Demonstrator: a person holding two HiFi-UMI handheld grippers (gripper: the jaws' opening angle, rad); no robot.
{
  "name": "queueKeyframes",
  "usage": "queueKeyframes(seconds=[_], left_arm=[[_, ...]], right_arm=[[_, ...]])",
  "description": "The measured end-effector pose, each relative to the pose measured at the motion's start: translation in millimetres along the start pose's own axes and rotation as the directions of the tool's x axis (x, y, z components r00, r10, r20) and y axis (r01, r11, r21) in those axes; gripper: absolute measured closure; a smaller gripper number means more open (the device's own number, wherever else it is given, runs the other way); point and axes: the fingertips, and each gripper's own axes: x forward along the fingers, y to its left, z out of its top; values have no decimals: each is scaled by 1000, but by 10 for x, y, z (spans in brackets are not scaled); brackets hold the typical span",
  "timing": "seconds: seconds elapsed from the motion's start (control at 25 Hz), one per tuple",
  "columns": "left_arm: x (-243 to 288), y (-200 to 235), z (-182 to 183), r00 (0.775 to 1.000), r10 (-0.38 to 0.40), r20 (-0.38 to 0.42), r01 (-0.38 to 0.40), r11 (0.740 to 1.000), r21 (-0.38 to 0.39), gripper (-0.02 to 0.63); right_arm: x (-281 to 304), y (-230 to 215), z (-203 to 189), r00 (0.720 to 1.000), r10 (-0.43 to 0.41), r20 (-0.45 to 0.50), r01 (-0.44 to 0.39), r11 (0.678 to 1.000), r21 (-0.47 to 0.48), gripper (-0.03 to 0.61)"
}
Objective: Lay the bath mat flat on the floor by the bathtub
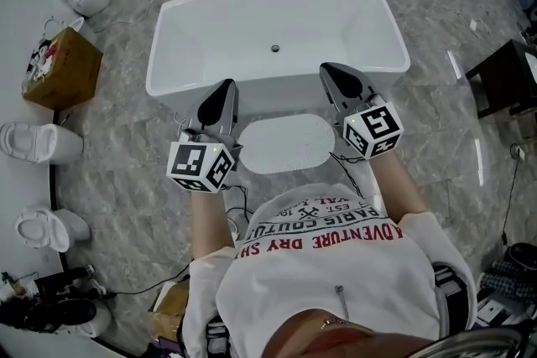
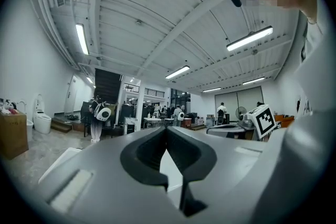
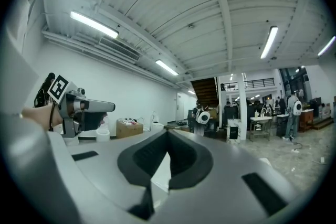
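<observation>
The white bath mat (image 1: 285,143) lies flat on the floor just beside the bathtub (image 1: 352,21). The left tongs (image 1: 223,92) and right tongs (image 1: 337,75) are both closed together, holding nothing.

Bright ceiling strip lights (image 2: 250,38), fisheye-warped edges

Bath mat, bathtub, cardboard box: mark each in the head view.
Bath mat (image 1: 285,143): head view, middle of its top face.
Bathtub (image 1: 252,25): head view, bare basin floor.
Cardboard box (image 1: 71,71): head view, its brown side wall.
</observation>
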Motion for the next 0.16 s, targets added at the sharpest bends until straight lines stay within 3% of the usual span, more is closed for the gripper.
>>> queueKeyframes(seconds=[0.16], left_arm=[[34, 11, -51, 1000, 11, -12, -11, 1000, 2, 602]], right_arm=[[-14, -4, -51, 1000, -3, -16, 3, 1000, -7, 569]])
